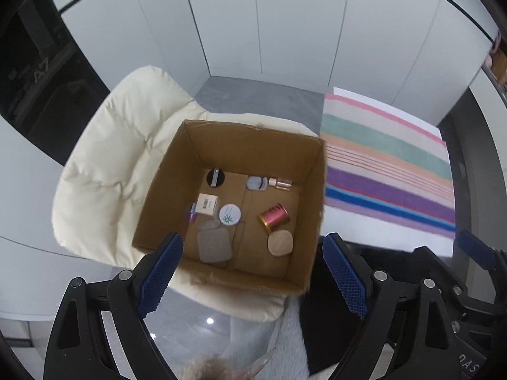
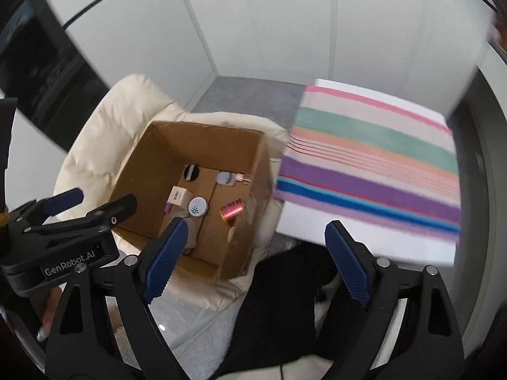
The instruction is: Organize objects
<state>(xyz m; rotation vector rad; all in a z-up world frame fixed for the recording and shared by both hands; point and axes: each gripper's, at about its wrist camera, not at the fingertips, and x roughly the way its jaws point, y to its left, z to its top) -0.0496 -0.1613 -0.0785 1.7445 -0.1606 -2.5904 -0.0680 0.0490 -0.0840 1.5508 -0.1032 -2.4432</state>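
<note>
Stripy cloth (image 1: 386, 164) is covering the white surface (image 2: 317, 237) (box (image 1: 240, 145) sitting beside); left gripper (image 1: 253, 272) and right gripper (image 2: 256, 259) are pointing down, both spread, pinching nothing.

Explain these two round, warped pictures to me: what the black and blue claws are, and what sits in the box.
A person holds two hand-held clamps, each with a wide-angle camera looking along its blue-padded fingers. One picture is from the left gripper, the other from the right gripper. Both are open and empty. Below, a brown cardboard box rests on a cream padded chair. Inside lie a pink thread spool, a round white tin, a grey pouch and other small items. A striped cloth lies beside it.
</note>
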